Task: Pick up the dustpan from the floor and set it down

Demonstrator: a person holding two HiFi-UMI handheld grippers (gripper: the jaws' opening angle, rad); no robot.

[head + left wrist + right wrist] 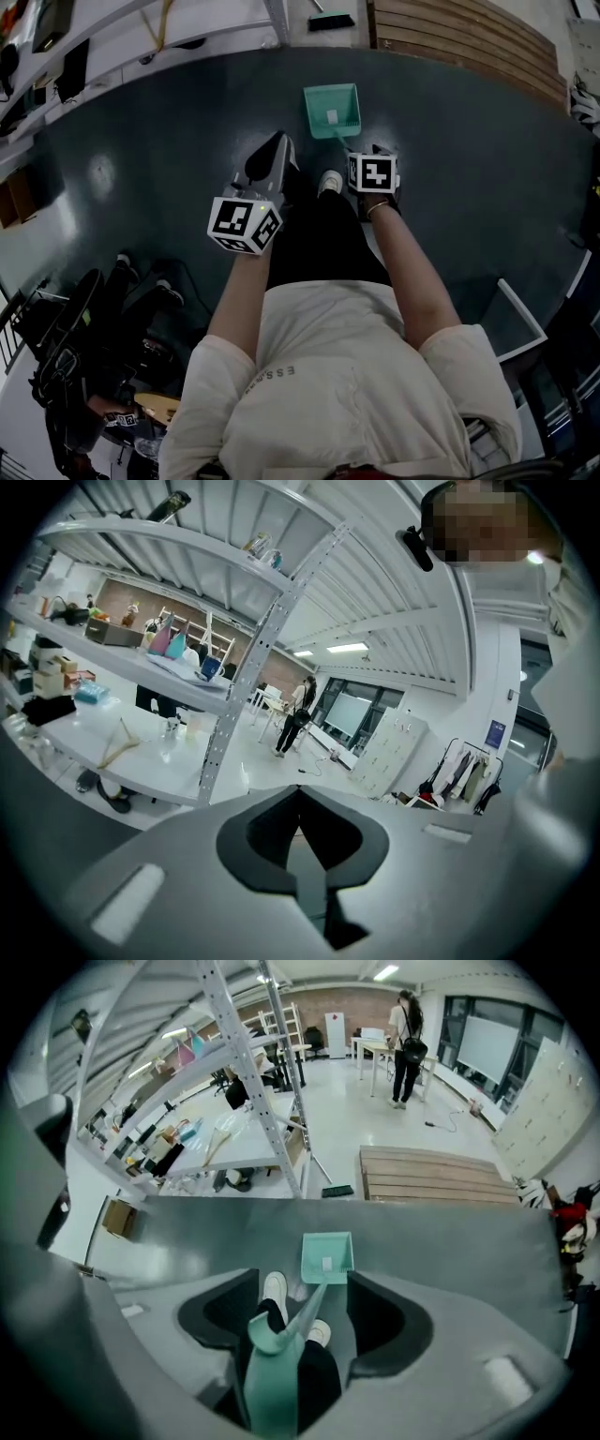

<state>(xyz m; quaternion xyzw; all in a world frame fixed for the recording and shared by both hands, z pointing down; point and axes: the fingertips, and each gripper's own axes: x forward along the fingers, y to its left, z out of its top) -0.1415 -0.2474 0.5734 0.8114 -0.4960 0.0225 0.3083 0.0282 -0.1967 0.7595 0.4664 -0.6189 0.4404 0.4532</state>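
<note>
Dark floor (450, 141) spreads under me, with shelving (283, 1101) past its far edge. My right gripper (300, 1290) points steeply down, jaws spread wide. The teal handle (277, 1354) of the dustpan (333, 111) runs up between them, but as far as I can see neither pad presses on it. From there the handle slopes down and away from me to the pan (326, 1258), which rests on the floor with its mouth facing away. So the dustpan's long axis lies straight out ahead of me, its near end at this gripper. My left gripper (298, 797) is pressed together on nothing, off to the left of the dustpan's handle and the farther of the two. Any closing on the handle falls to the right one, I judge.
</note>
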